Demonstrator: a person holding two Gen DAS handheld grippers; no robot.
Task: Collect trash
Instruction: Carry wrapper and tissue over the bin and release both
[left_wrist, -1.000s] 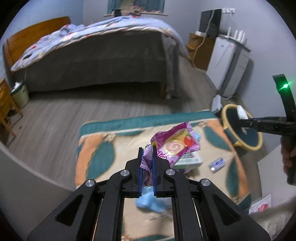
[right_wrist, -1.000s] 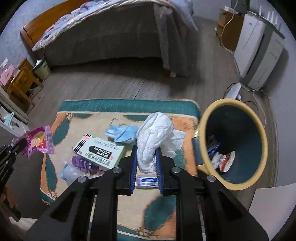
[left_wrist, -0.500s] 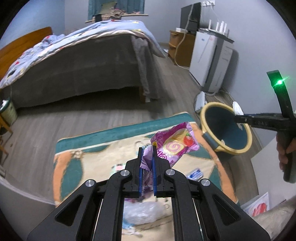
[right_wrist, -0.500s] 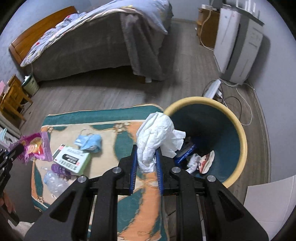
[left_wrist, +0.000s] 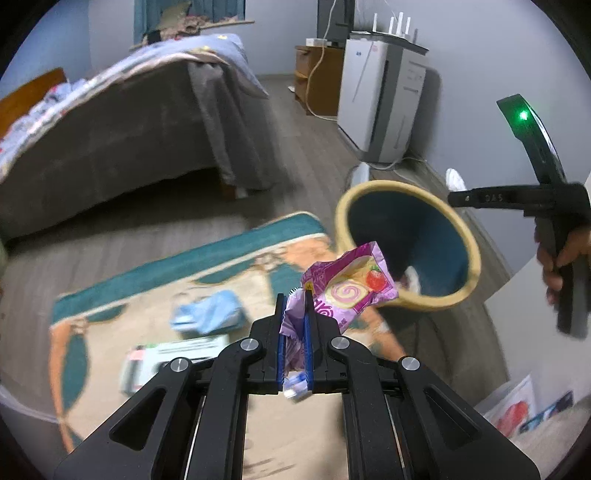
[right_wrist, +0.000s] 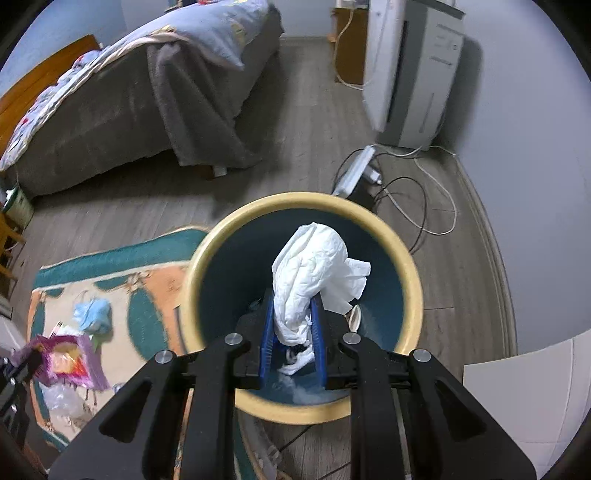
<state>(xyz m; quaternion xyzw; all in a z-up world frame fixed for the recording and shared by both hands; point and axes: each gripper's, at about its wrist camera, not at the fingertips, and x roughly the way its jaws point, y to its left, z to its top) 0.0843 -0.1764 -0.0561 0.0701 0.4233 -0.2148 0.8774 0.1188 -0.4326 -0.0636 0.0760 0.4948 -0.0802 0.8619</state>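
Right gripper (right_wrist: 292, 314) clamps a crumpled white tissue (right_wrist: 314, 269) directly above the open bin (right_wrist: 413, 295). Left gripper (left_wrist: 294, 321) pinches a purple snack wrapper (left_wrist: 347, 288) just beside the bin's rim.

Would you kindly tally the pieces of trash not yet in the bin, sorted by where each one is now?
Held in a gripper: 2, the pink snack wrapper and the white tissue wad.
Lying on the rug: 3, the blue face mask, the white box and the clear plastic bag.
Total: 5.
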